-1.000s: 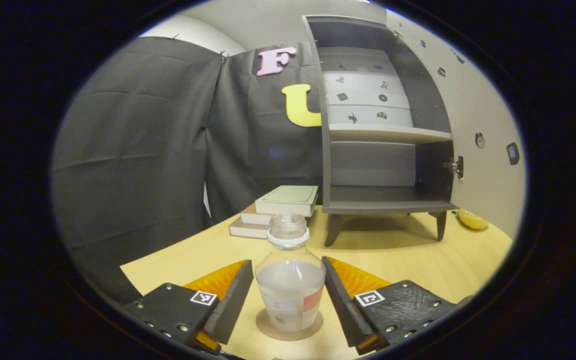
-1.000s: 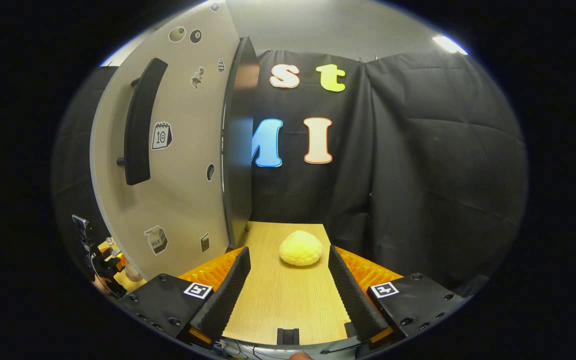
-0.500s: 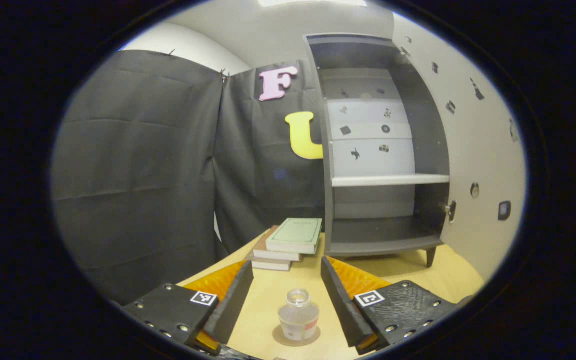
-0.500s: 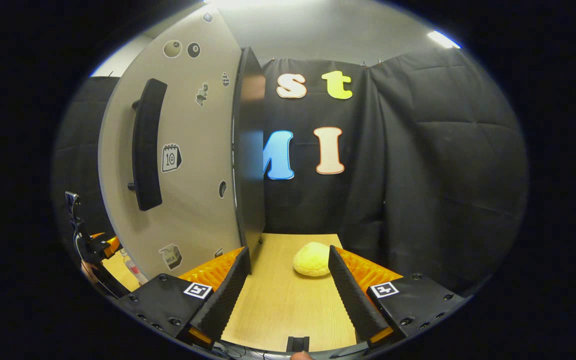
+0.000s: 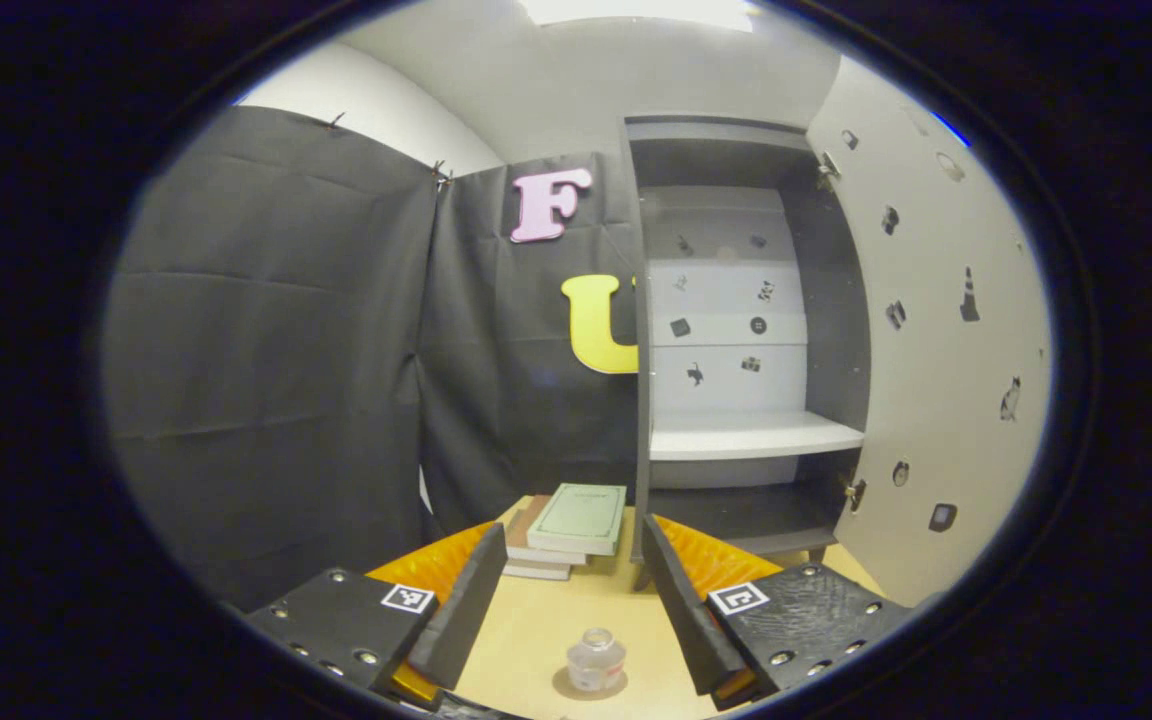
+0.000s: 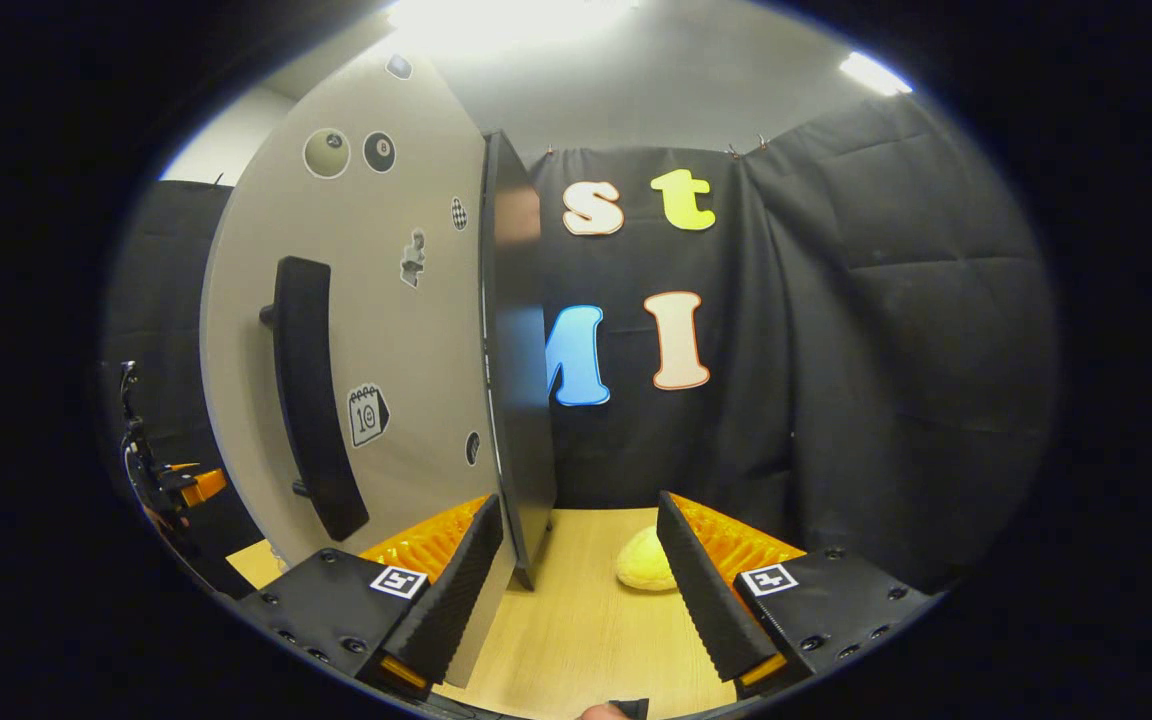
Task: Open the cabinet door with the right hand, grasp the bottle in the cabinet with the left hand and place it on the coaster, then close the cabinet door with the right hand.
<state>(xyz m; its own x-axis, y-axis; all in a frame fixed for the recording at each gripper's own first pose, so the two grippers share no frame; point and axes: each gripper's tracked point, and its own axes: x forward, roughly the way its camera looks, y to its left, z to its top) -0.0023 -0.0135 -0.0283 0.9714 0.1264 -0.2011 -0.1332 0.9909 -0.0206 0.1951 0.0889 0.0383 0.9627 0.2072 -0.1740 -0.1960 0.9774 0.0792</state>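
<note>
A small clear bottle (image 5: 596, 660) with liquid stands upright on a round brown coaster (image 5: 576, 689) on the wooden table. My left gripper (image 5: 573, 527) is open, high above and behind the bottle, touching nothing. The grey cabinet (image 5: 736, 450) is open, and both of its shelves are bare. Its pale door (image 5: 936, 350) swings out on the right. In the right gripper view the door's outer face (image 6: 386, 330) carries a long black handle (image 6: 311, 400). My right gripper (image 6: 578, 500) is open beside the door's lower edge, with nothing between its fingers.
A stack of books (image 5: 566, 525) lies left of the cabinet. A yellow rounded object (image 6: 648, 568) sits on the table (image 6: 576, 620) beyond the right gripper. The left gripper (image 6: 166, 480) and its cable appear small past the door at far left.
My left gripper has lifted and drawn back from the bottle, which stays on the coaster. My right gripper has risen and moved closer to the door's edge.
</note>
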